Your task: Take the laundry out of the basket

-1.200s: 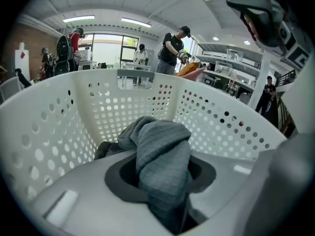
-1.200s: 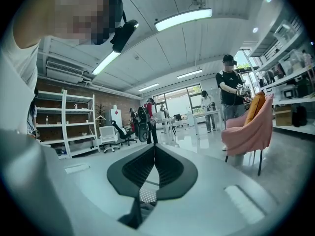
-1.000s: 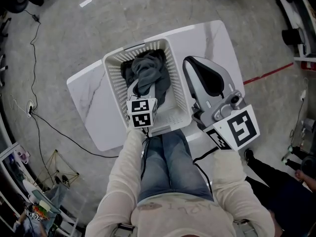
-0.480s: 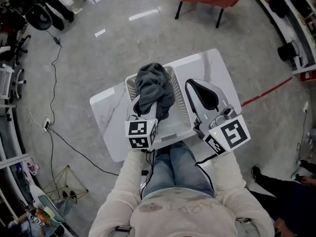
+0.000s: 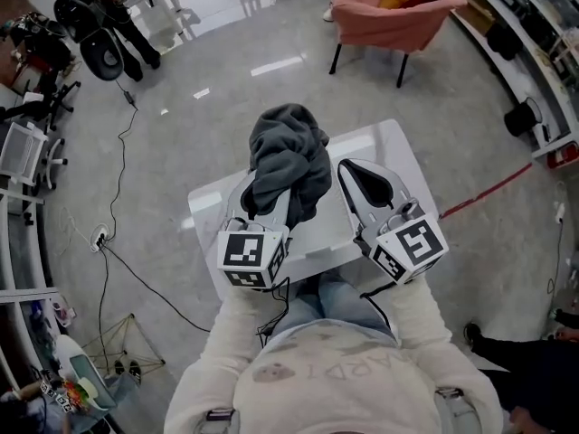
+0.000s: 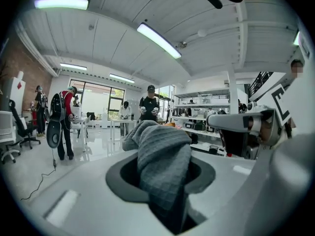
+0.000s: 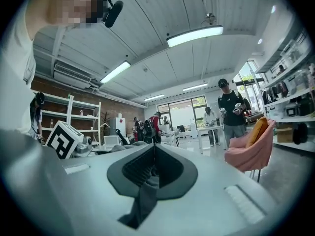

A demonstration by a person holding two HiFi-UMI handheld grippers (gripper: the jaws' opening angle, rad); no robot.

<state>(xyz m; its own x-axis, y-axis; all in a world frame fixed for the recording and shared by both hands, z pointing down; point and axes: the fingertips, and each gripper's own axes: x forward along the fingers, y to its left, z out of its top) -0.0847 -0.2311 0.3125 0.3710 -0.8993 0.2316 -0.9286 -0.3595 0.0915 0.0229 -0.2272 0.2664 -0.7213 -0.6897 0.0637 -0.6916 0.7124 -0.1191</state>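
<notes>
The left gripper (image 6: pixel 165 191) has its jaws clamped on a grey garment (image 6: pixel 160 156), which bunches up above them. The right gripper (image 7: pixel 154 163) has its jaws pressed together, with nothing clearly held. In the head view the garment is held in the air over the basket (image 5: pixel 312 235) and hides most of it. The basket sits on a white marble table (image 5: pixel 403 165). Around the table are a shiny grey floor (image 5: pixel 181 125), a pink armchair (image 5: pixel 389 16) and a trailing cable (image 5: pixel 113 202).
</notes>
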